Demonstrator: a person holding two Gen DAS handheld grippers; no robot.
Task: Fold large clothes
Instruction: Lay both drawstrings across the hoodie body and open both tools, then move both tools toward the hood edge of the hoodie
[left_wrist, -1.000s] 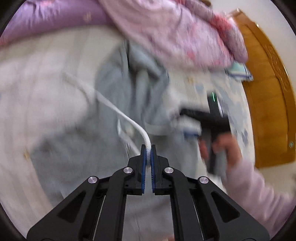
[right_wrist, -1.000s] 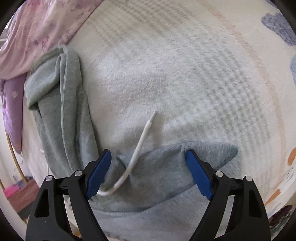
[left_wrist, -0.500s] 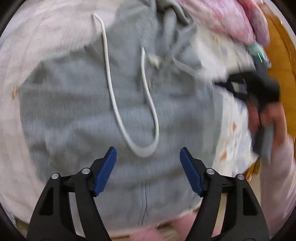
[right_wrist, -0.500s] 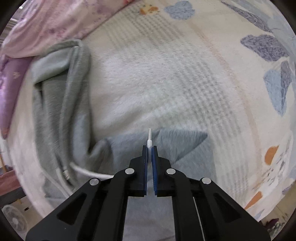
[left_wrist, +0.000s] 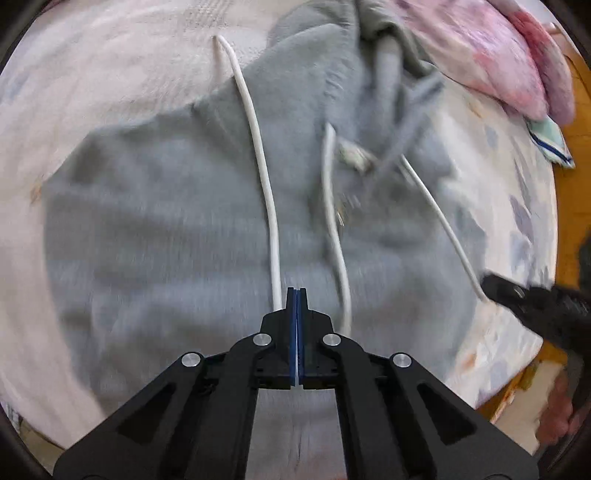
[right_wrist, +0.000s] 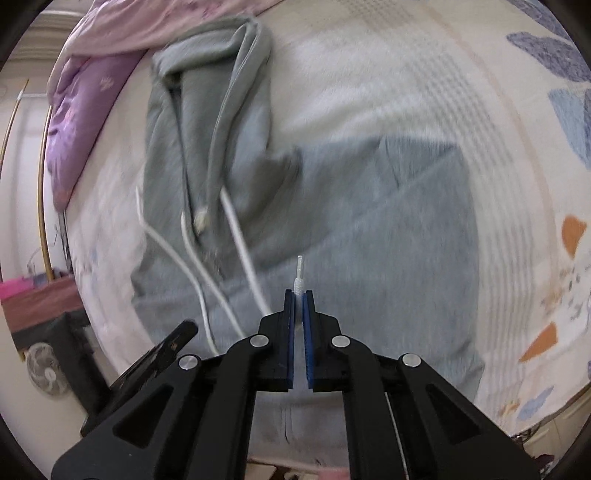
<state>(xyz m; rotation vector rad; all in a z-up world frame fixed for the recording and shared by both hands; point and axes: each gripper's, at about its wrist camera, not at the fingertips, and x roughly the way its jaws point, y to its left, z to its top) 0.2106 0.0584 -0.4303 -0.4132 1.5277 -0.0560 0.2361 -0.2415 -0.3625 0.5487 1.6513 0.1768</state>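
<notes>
The right tool (right_wrist: 299, 295) pinches a white drawstring (right_wrist: 298, 271) by its tip over a grey hoodie (right_wrist: 369, 229) spread on the bed (right_wrist: 424, 74). The left tool (right_wrist: 168, 343) shows at lower left.

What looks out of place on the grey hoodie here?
The white drawstring trails loose in long loops over the grey hoodie, its tip pinched in the right gripper. The hood lies bunched against the pink quilt.

One grey hoodie (left_wrist: 177, 236) with one white drawstring (left_wrist: 258, 147) lies on one bed sheet (right_wrist: 406, 85); one pink quilt (left_wrist: 480, 48), two grippers and one fan (right_wrist: 48, 369) show.
</notes>
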